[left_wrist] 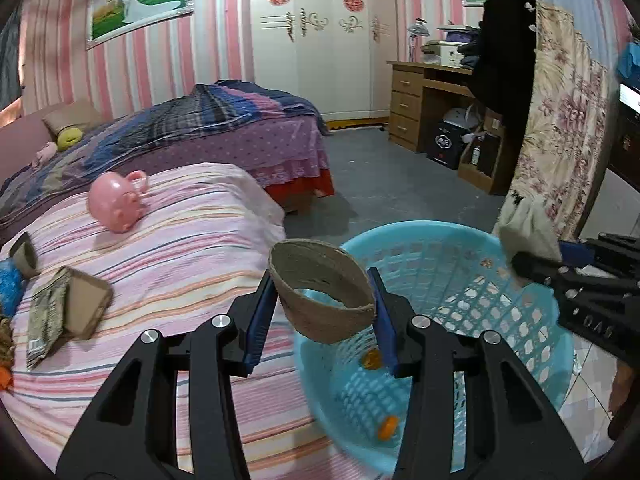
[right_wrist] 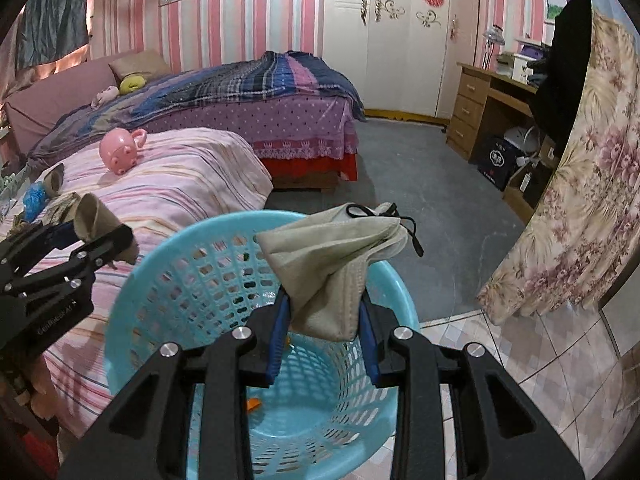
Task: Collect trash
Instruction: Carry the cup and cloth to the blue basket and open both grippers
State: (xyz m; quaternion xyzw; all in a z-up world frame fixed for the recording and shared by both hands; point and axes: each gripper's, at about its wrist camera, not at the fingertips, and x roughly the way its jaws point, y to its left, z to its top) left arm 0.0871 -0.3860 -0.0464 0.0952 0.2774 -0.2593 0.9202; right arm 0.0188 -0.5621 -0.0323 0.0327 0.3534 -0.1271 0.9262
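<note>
My left gripper (left_wrist: 322,294) is shut on a brown paper cup (left_wrist: 320,292) and holds it over the near rim of a blue plastic basket (left_wrist: 460,236). My right gripper (right_wrist: 326,312) is shut on a crumpled beige cloth pouch (right_wrist: 332,260) with a black cord, above the basket (right_wrist: 132,292). The right gripper also shows at the right of the left wrist view (left_wrist: 536,268), and the left gripper at the left of the right wrist view (right_wrist: 116,240). Orange scraps (left_wrist: 388,428) lie in the basket's bottom.
On the pink striped bed (left_wrist: 180,240) lie a brown cup with a wrapper (left_wrist: 68,308), another cup (left_wrist: 26,258), a blue crumpled item (left_wrist: 8,284) and a pink pig toy (left_wrist: 116,200). A floral curtain (left_wrist: 560,140) hangs at right. Grey floor and a wooden desk (left_wrist: 420,96) lie beyond.
</note>
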